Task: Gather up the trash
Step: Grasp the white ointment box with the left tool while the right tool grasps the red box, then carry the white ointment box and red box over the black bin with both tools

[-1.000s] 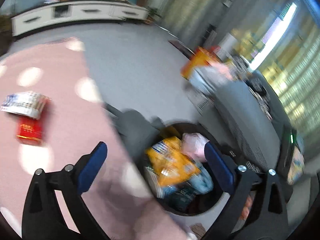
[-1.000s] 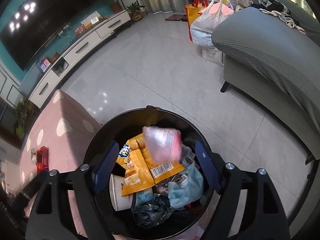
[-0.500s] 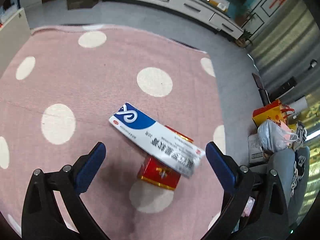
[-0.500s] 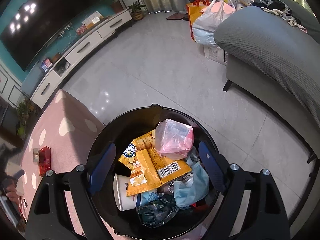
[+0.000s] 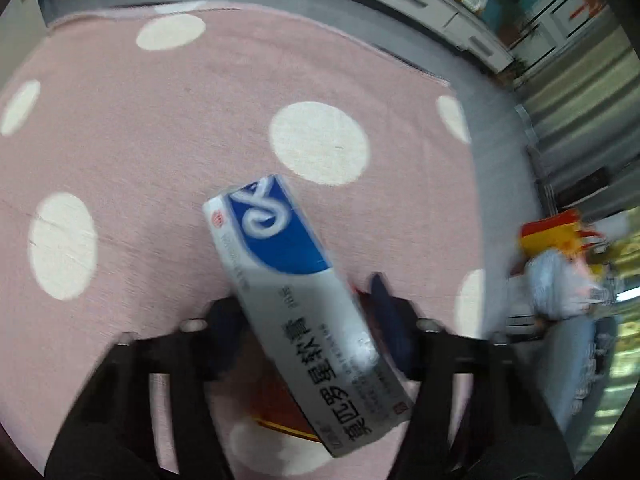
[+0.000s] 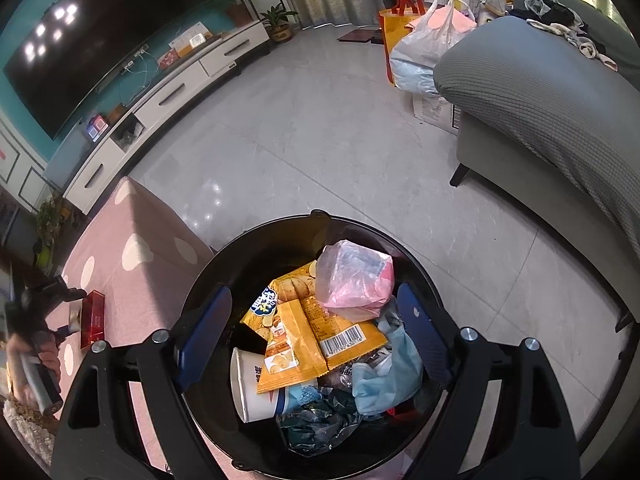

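A long white and blue box [image 5: 296,288] lies tilted on top of a red box [image 5: 276,408] on the pink dotted rug [image 5: 160,120]. My left gripper [image 5: 306,324] points down over it. Its jaws are closing, with the white and blue box between them and the blue pads [image 5: 226,328] against its sides. My right gripper [image 6: 308,336] hangs open over the black trash bin [image 6: 280,224], nothing between its fingers. The bin holds a pink plastic bag [image 6: 352,280], orange snack bags [image 6: 304,332], a paper cup and other wrappers. The right wrist view also catches the red box [image 6: 93,316] at far left.
A grey sofa [image 6: 540,92] stands to the right of the bin, with full shopping bags [image 6: 420,52] beside it. A white TV cabinet [image 6: 168,92] runs along the far wall. Grey tiled floor [image 6: 320,140] lies between rug, bin and sofa.
My left gripper swung from above the bin to the rug, came down over the white and blue box and narrowed its jaws around it. The pink bag settled into the bin. The right gripper stayed put.
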Tool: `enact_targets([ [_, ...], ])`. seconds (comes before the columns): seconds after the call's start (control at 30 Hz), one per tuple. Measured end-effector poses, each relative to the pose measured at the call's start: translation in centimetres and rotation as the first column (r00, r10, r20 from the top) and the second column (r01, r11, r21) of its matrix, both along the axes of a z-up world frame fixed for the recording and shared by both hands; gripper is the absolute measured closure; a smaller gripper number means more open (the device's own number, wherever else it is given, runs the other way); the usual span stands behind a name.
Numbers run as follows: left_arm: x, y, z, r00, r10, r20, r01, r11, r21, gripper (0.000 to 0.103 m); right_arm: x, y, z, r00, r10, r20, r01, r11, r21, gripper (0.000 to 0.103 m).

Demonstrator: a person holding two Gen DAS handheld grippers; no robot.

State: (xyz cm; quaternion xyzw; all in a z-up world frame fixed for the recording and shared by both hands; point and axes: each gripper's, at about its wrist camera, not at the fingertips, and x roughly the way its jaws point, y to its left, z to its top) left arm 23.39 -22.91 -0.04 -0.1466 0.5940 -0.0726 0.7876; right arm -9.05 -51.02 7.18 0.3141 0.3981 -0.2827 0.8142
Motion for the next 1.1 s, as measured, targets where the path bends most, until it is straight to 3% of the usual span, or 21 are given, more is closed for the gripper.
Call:
enact_targets([
  [0.17, -2.0, 1.0, 1.9, 0.996, -0.036, 0.083, 0.035, 0.999, 0.022, 0.057, 0.4, 0.5, 0.4, 1.000, 0.012, 0.009, -0.011, 1.000, -0.007, 0.019],
  [0.37, -5.5, 6.0, 5.2, 0.989, -0.026, 0.148, 0.026, 1.000, 0.002, 0.057, 3.8, 4.3, 1.1, 0.990, 0.137, -0.022, -0.138, 0.988, -0.063, 0.019],
  [0.47, -7.6, 9.2, 6.5, 0.983, -0.022, 0.185, 0.015, 0.999, 0.038, 0.057, 6.7, 7.7, 1.3, 0.969, 0.240, -0.049, -0.244, 0.965, -0.094, 0.019],
  [0.63, -11.4, 12.6, 6.9, 0.976, -0.042, 0.212, 0.023, 0.995, 0.094, 0.057, 13.5, 15.1, 1.9, 0.927, 0.373, -0.021, -0.374, 0.922, -0.099, 0.019],
  [0.73, -13.1, 14.2, 6.8, 0.976, -0.041, 0.213, 0.023, 0.996, 0.089, 0.057, 18.4, 20.0, 1.1, 0.880, 0.474, -0.017, -0.474, 0.877, -0.080, 0.019],
  [0.8, -13.8, 14.4, 6.7, 0.976, -0.040, 0.215, 0.020, 0.995, 0.093, 0.057, 21.5, 23.2, 0.1, 0.827, 0.562, -0.013, -0.562, 0.825, -0.062, 0.019],
  [0.83, -13.9, 14.4, 6.7, 0.975, -0.044, 0.218, 0.022, 0.995, 0.101, 0.057, 23.0, 24.4, -0.8, 0.816, 0.577, -0.047, -0.578, 0.814, -0.060, 0.019],
  [0.93, -14.8, 15.0, 6.5, 0.974, -0.048, 0.219, 0.024, 0.994, 0.111, 0.057, 25.8, 26.1, -3.1, 0.811, 0.566, -0.149, -0.579, 0.813, -0.063, 0.019],
  [1.1, -15.9, 14.8, 6.9, 0.964, -0.076, 0.255, 0.037, 0.987, 0.153, 0.057, 27.0, 26.8, -4.6, 0.799, 0.567, -0.202, -0.589, 0.806, -0.068, 0.024],
])
